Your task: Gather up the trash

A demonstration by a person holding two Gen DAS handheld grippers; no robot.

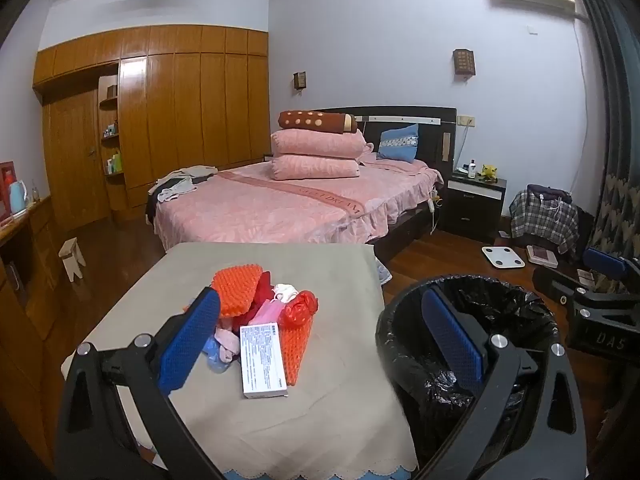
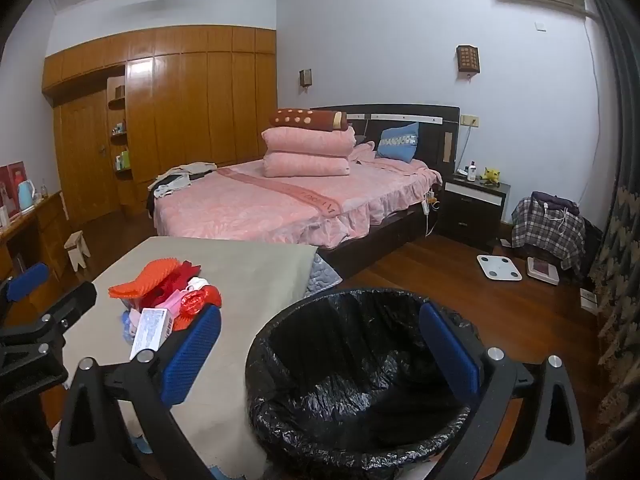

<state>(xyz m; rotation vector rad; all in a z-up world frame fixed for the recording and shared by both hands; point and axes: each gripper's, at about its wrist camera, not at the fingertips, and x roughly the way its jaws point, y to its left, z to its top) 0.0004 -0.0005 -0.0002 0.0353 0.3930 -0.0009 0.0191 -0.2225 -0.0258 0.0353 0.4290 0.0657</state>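
Left gripper [image 1: 320, 344] wide open — trash pile [image 1: 264, 320], bin [image 1: 500, 320]

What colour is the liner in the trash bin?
Black and crinkled trash bin liner, clearest in the right wrist view.

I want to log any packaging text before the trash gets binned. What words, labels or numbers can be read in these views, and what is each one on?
"DAS": on the black body of the right gripper, seen from the left wrist.
Letters along the darker band of the pink bedspread: distorted, not reliably readable.
Dense print on the white box in the trash pile: too small to read.
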